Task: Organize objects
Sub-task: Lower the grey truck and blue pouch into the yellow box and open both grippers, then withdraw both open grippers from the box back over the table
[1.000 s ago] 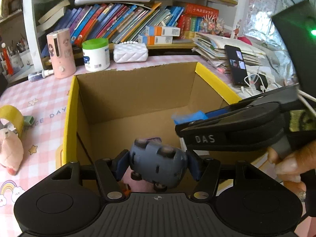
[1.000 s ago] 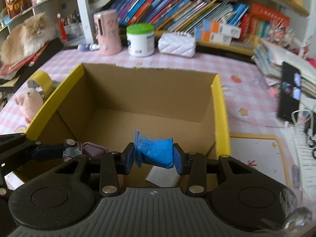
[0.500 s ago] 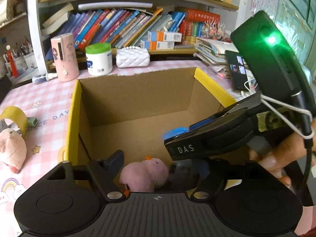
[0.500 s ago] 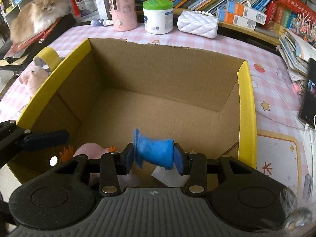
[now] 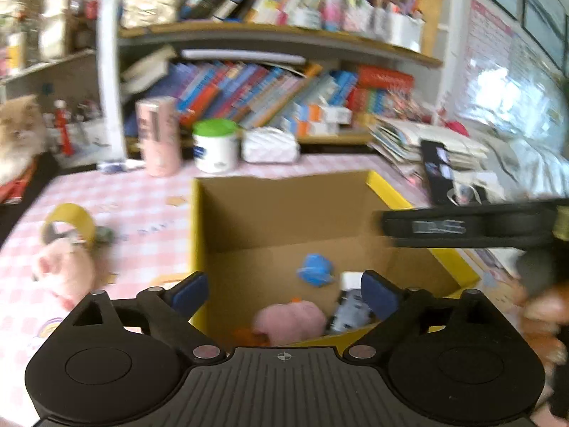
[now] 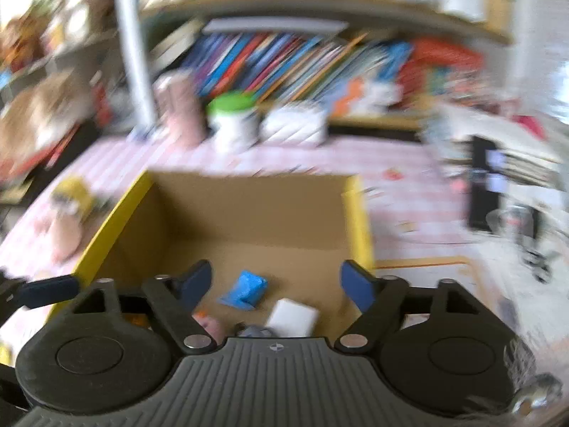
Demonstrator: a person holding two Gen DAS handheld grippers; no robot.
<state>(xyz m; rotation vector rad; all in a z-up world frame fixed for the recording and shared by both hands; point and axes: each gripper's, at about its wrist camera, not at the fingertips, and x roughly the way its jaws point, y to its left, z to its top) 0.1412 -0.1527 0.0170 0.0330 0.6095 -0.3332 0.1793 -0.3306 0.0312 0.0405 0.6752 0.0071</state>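
Note:
An open cardboard box (image 5: 284, 206) with yellow-edged flaps stands on the pink checked table; it also shows in the right wrist view (image 6: 249, 213). Inside lie a blue packet (image 5: 314, 270), a pink plush (image 5: 290, 320), a grey toy car (image 5: 350, 307) and a white item (image 6: 293, 316). The blue packet also shows in the right wrist view (image 6: 245, 290). My left gripper (image 5: 284, 293) is open and empty above the box's near edge. My right gripper (image 6: 275, 283) is open and empty above the box, and it shows side-on in the left wrist view (image 5: 462, 227).
A pink pig plush (image 5: 67, 270) and a yellow tape roll (image 5: 69, 220) lie left of the box. A pink bottle (image 5: 158, 135), a green-lidded jar (image 5: 215, 146) and a white pouch (image 5: 270, 144) stand behind it. A phone (image 5: 441, 174) and papers lie at right. A cat (image 5: 17, 135) sits far left.
My left gripper let go of the grey toy car into the box and opened. My right gripper opened and dropped the blue packet into the box. Both grippers have pulled up and back.

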